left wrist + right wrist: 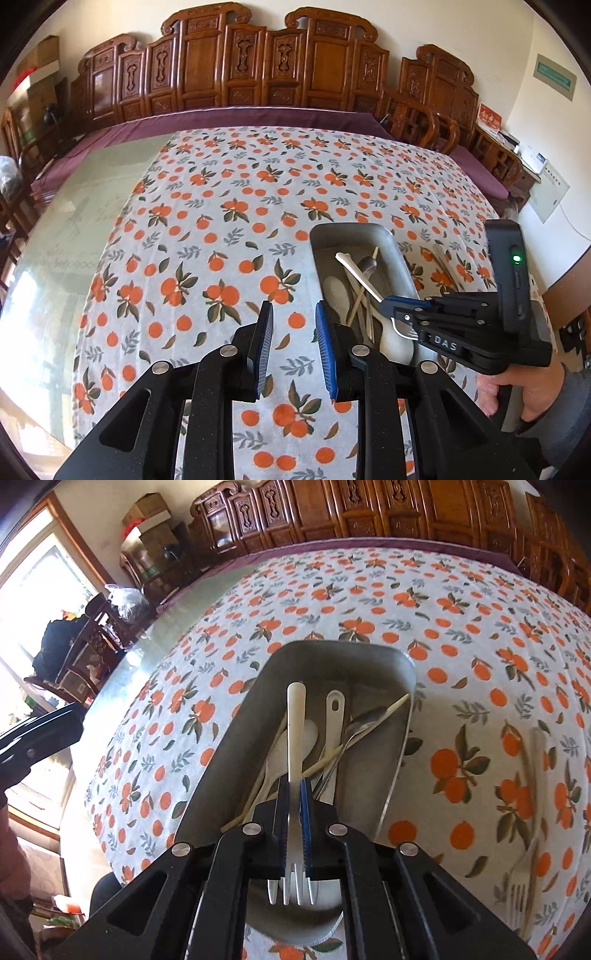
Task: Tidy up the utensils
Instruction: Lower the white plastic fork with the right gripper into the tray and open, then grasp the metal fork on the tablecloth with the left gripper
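Observation:
A metal tray lies on the orange-patterned tablecloth and holds several utensils: a white spoon, a white handle with a hole, a metal spoon and chopsticks. My right gripper hangs over the tray's near end, shut on a white-handled fork whose tines point back toward the camera. In the left wrist view the right gripper grips that fork above the tray. My left gripper hovers over bare cloth left of the tray, jaws apart with nothing between them.
A second fork and a pale chopstick lie on the cloth right of the tray. Bare glass tabletop shows left of the cloth. A carved wooden bench runs behind the table. A person's hand holds the right gripper.

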Tool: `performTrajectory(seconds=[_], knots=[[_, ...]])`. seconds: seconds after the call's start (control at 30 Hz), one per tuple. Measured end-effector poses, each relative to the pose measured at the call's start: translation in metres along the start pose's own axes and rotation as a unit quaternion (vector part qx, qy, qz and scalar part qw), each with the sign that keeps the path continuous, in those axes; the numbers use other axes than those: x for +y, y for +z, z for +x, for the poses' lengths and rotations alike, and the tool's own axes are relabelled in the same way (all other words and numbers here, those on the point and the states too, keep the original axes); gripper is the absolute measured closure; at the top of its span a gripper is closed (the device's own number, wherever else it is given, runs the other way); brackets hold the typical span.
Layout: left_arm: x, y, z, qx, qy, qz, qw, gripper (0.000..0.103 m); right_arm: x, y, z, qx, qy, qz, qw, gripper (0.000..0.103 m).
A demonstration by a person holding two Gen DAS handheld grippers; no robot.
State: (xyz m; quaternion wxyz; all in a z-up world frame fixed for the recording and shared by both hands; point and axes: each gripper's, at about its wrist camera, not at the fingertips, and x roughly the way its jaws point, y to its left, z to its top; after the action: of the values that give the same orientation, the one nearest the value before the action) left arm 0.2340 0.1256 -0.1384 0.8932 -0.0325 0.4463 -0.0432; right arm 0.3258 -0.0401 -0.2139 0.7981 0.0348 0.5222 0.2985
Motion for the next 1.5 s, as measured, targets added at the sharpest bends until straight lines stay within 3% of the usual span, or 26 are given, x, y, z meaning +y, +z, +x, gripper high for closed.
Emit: performTrajectory(seconds=[0.47, 0.7, 1.0, 1.13, 1.37, 1.5], knots=[[-0.016, 0.004, -0.001, -0.001, -0.003, 0.015, 0.9999, 0.081, -0.007, 0.010, -0.001, -0.012, 0.017, 0.010, 1.000, 0.092], [-0.041, 0.007, 0.000, -0.003, -0.015, 0.028, 0.9995, 0.081, -0.038, -0.012, -0.056, -0.057, 0.004, 0.011, 0.998, 0.092], [-0.085, 0.010, 0.007, -0.006, -0.038, 0.047, 0.9982, 0.077, -0.093, -0.048, -0.127, -0.090, -0.063, 0.003, 0.994, 0.092], [-0.105, 0.011, 0.013, -0.005, -0.046, 0.058, 0.9973, 0.070, -0.109, -0.061, -0.145, -0.101, -0.081, 0.006, 0.992, 0.092], [-0.143, 0.013, 0.032, 0.003, -0.059, 0.074, 0.9955, 0.045, -0.132, -0.087, -0.160, -0.099, -0.103, 0.013, 0.990, 0.067], [-0.163, 0.011, 0.048, 0.012, -0.064, 0.083, 0.9944, 0.040, -0.146, -0.101, -0.161, -0.091, -0.110, 0.020, 0.990, 0.059]])
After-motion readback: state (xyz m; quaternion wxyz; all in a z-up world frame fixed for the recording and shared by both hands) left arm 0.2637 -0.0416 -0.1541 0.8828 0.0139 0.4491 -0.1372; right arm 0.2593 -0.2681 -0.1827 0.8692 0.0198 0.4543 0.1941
